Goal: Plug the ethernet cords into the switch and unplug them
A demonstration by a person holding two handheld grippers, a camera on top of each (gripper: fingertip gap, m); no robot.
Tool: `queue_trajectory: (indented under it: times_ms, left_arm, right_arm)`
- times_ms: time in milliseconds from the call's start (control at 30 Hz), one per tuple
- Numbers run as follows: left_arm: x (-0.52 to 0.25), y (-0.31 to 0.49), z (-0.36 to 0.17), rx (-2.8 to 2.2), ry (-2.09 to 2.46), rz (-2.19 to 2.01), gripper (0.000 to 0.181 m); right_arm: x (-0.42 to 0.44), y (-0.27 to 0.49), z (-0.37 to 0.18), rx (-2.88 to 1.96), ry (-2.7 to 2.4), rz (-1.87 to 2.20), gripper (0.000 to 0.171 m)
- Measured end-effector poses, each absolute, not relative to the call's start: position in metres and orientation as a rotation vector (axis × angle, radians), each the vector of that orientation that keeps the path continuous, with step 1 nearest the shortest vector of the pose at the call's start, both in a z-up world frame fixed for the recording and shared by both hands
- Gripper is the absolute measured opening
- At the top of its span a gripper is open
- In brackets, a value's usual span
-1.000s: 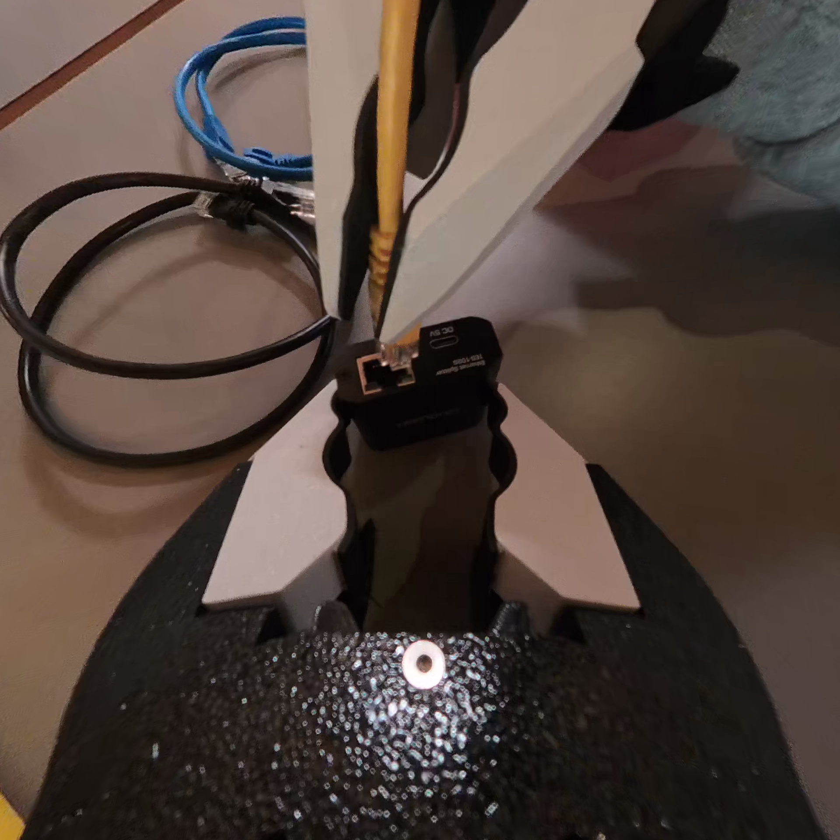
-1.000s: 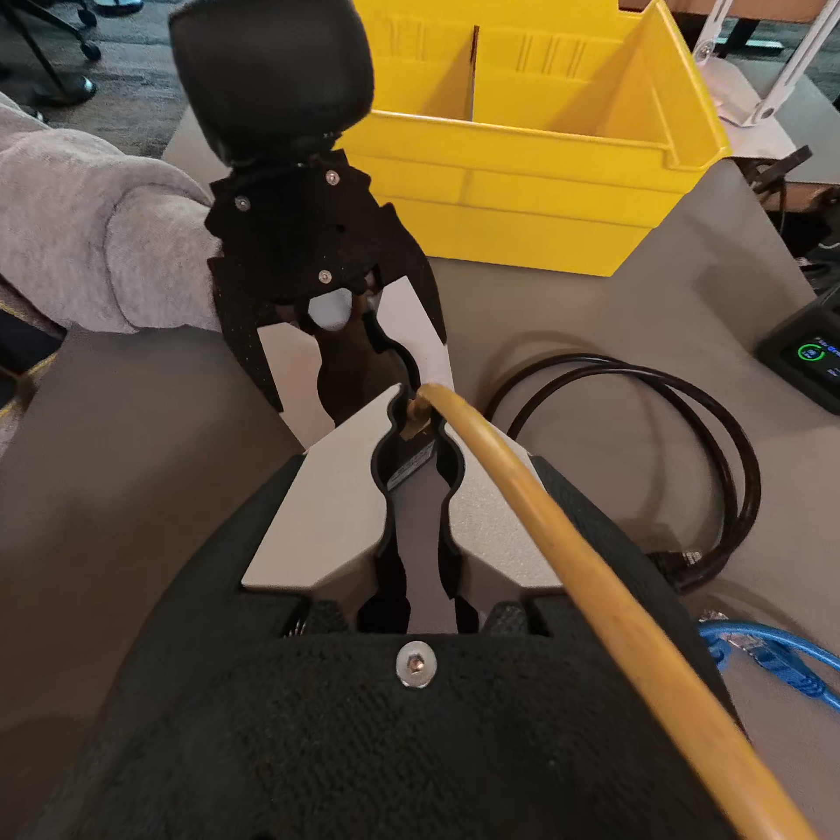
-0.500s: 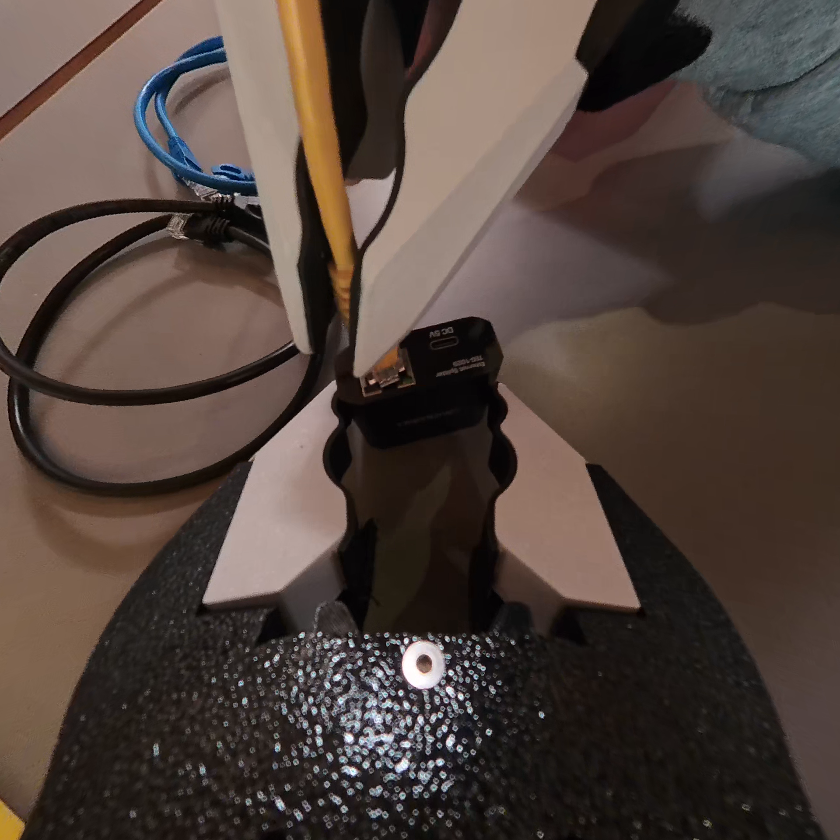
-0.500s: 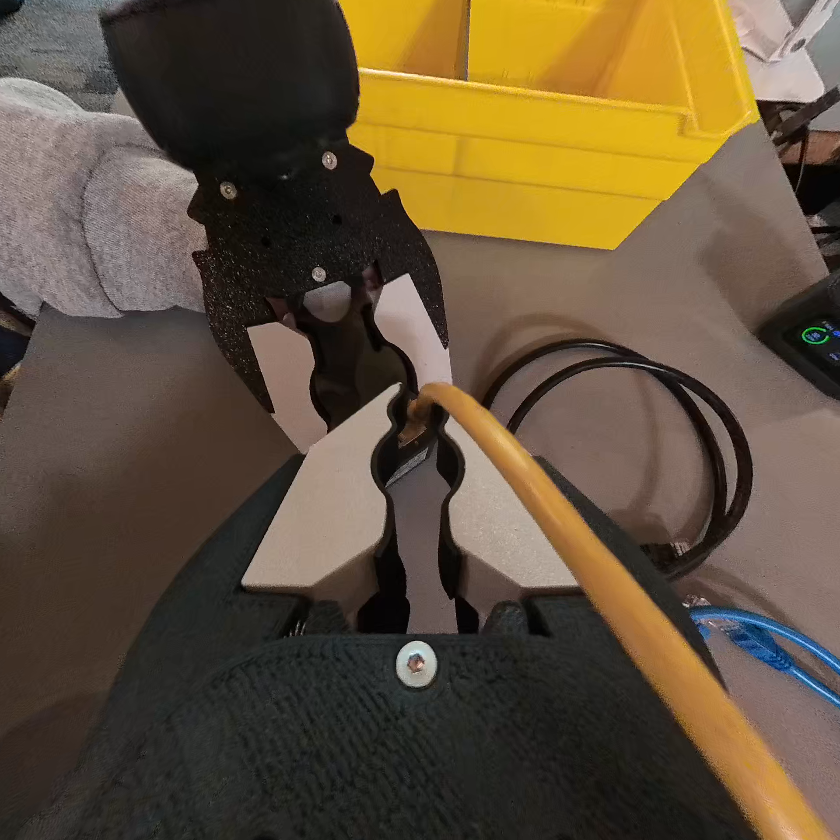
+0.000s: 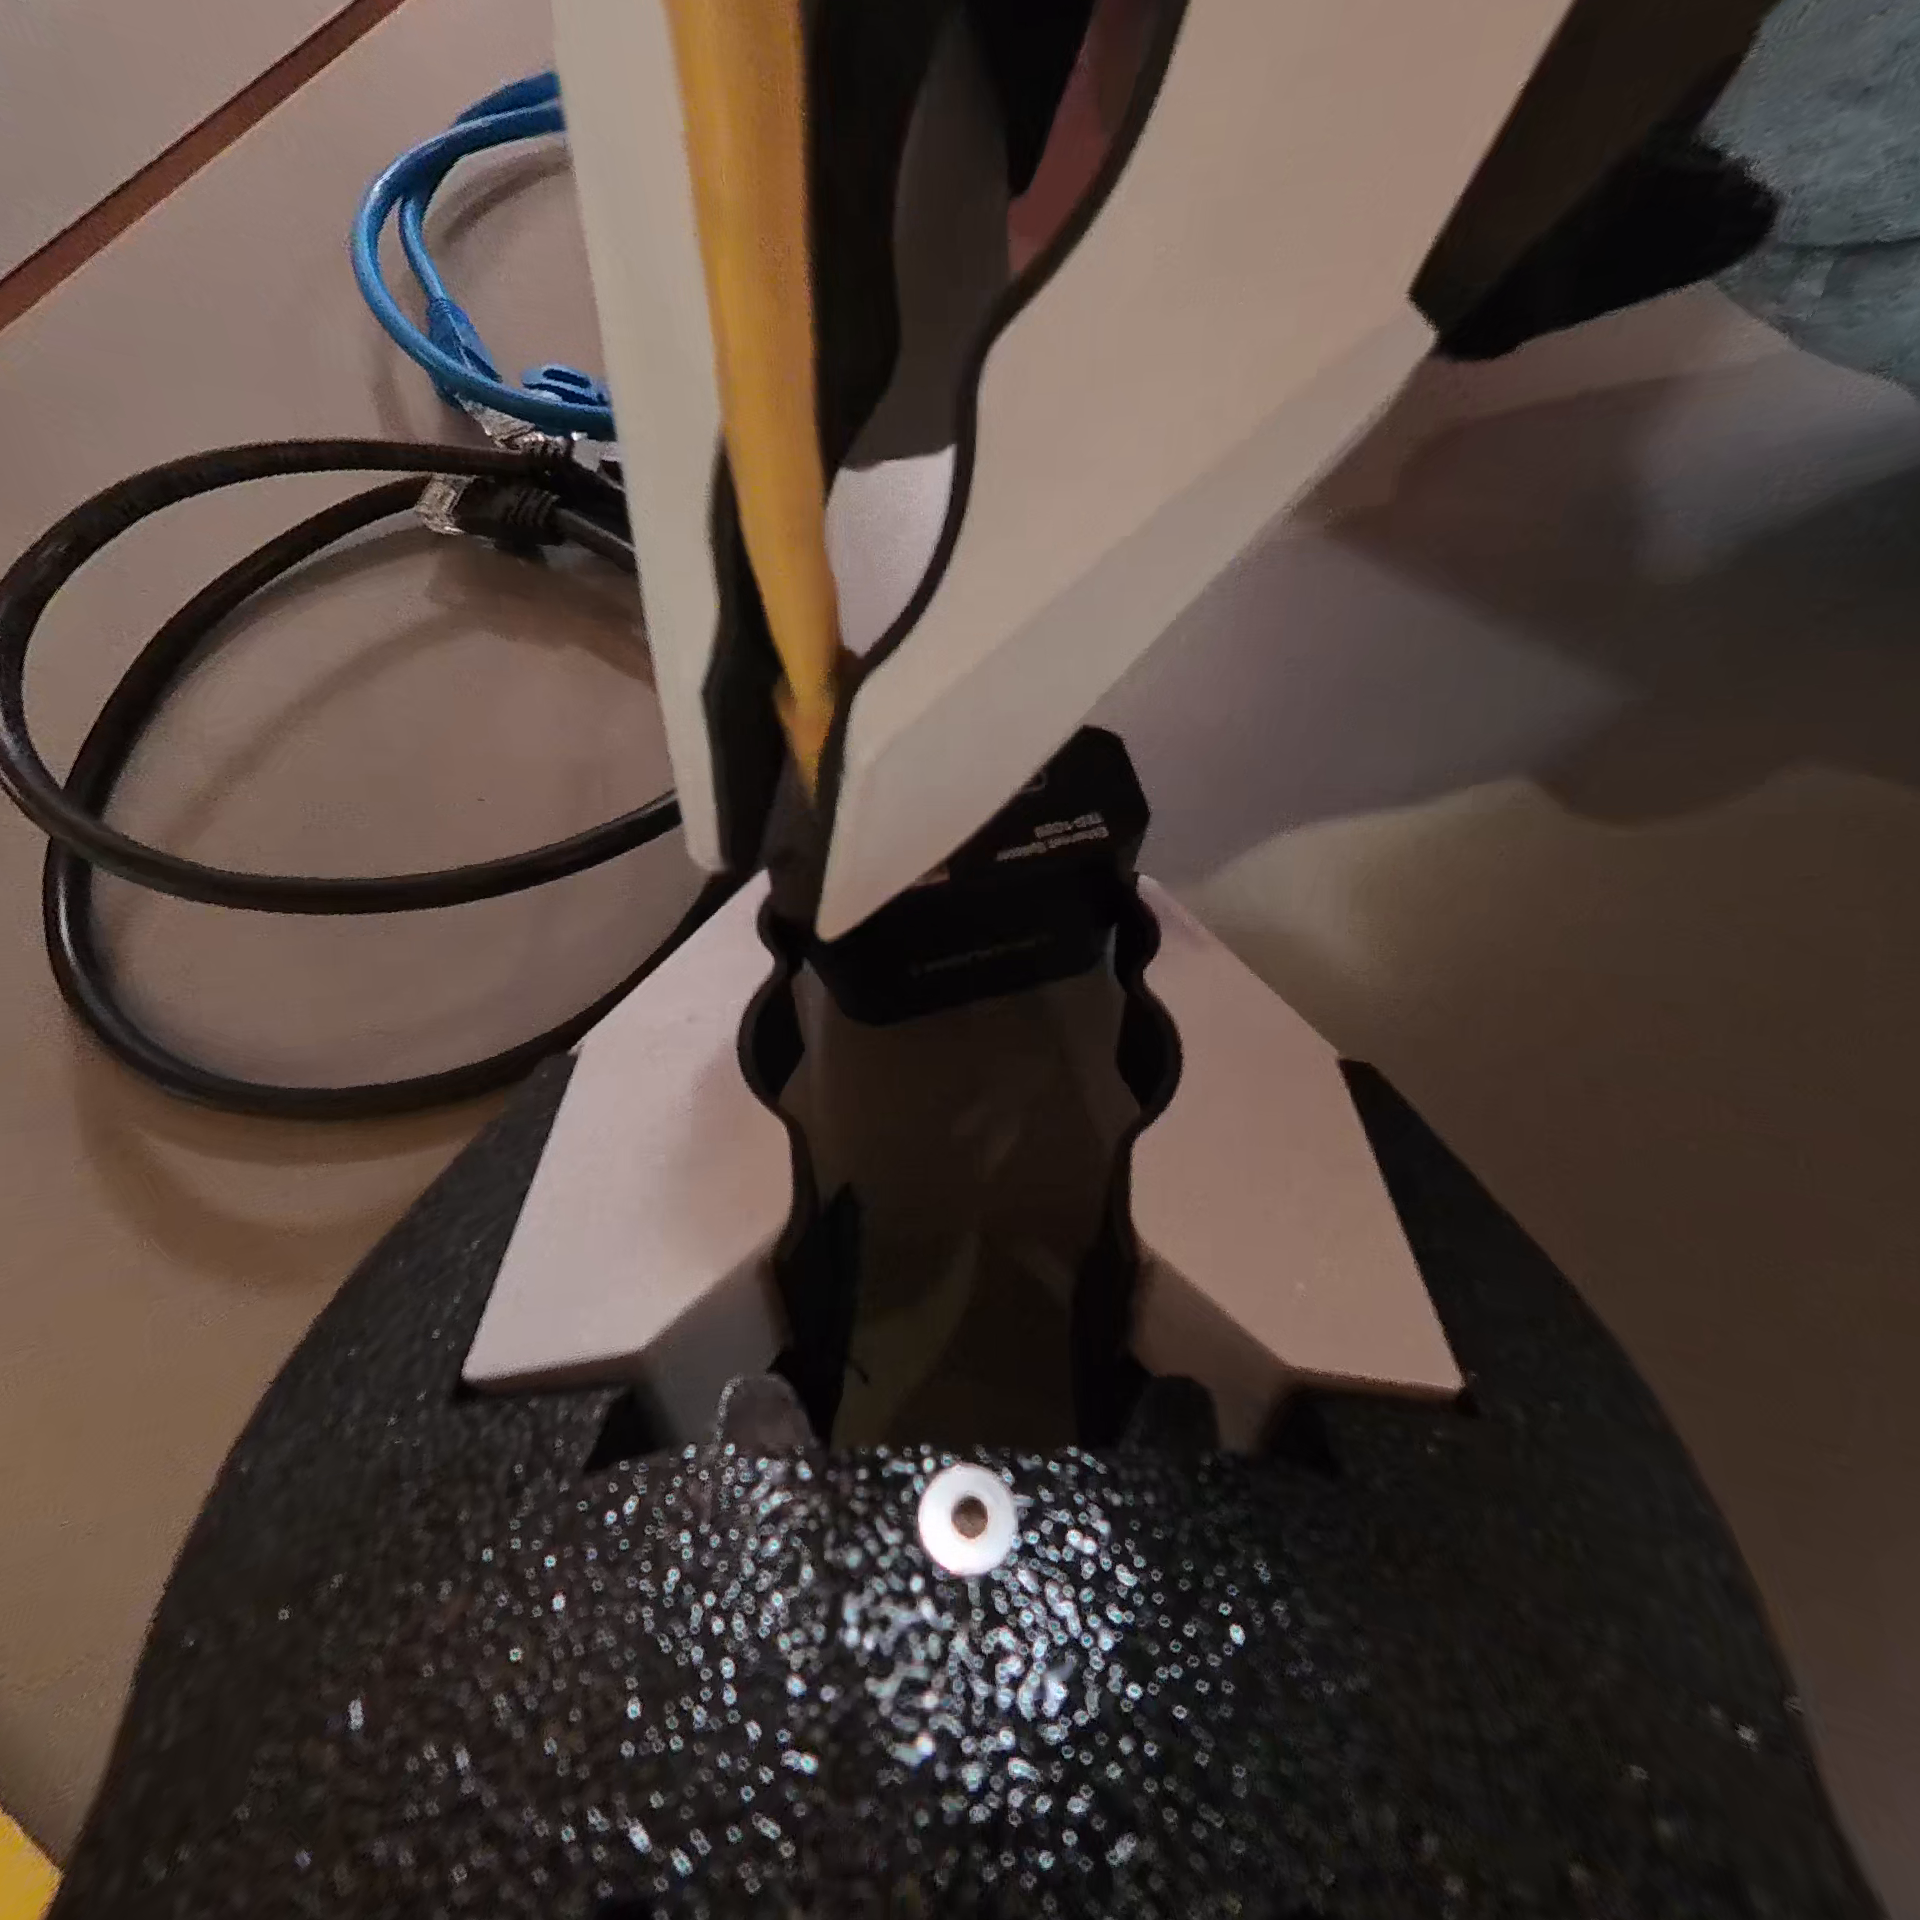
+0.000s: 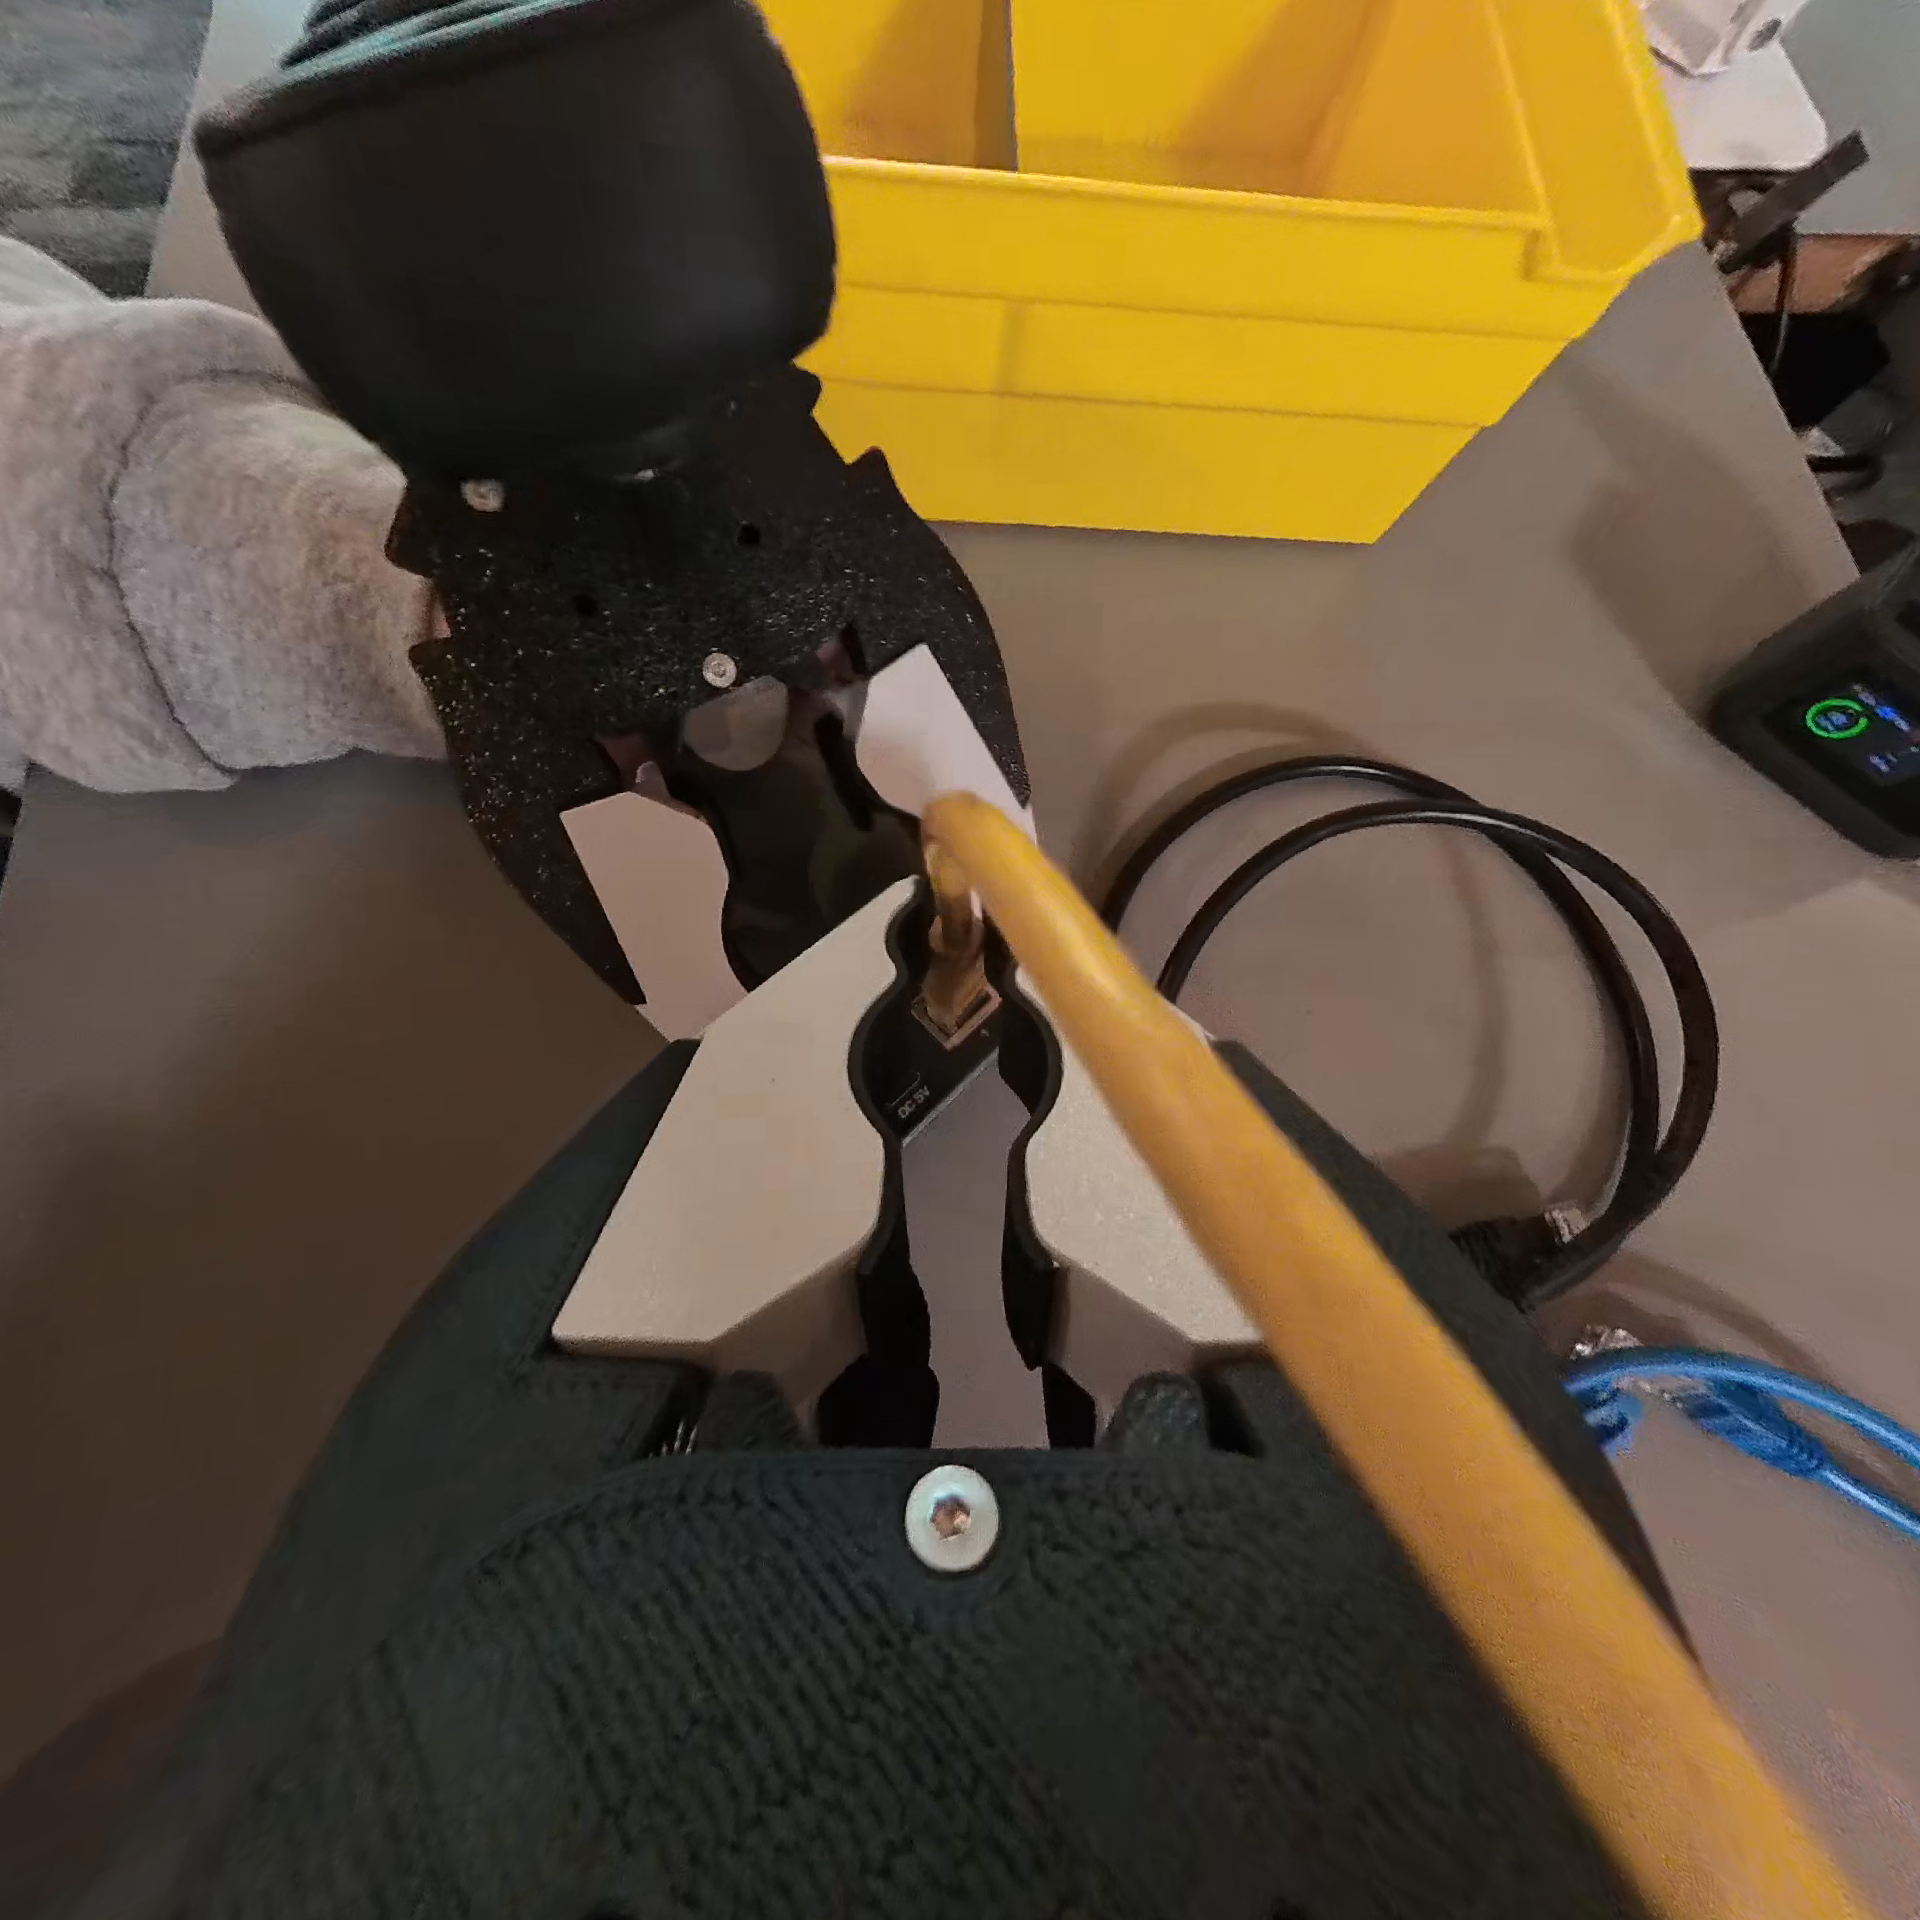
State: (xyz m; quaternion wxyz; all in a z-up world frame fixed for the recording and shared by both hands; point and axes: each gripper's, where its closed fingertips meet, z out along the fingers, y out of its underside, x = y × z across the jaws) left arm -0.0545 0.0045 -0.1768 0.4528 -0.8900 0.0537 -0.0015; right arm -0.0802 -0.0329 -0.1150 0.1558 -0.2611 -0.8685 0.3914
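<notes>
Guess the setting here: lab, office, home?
Probably an office or lab workbench. A grey table holds a yellow parts bin, spare black cord and blue cord, and a small device with a lit screen. Carpet shows past the table edge.

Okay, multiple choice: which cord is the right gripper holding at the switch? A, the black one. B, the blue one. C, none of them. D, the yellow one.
D: the right gripper is shut on the yellow cord, its plug at the switch; the black cord and blue cord lie loose on the table.
</notes>
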Motion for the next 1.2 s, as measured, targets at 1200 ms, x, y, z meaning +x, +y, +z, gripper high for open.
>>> queue_trajectory:
  times_ms: [1200]
  left_arm:
    - [-0.071,0.007,-0.159,-2.082,-0.015,0.206,0.059]
  right_arm:
    - [-0.057,-0.013,-0.128,-1.08,-2.015,1.423,0.04]
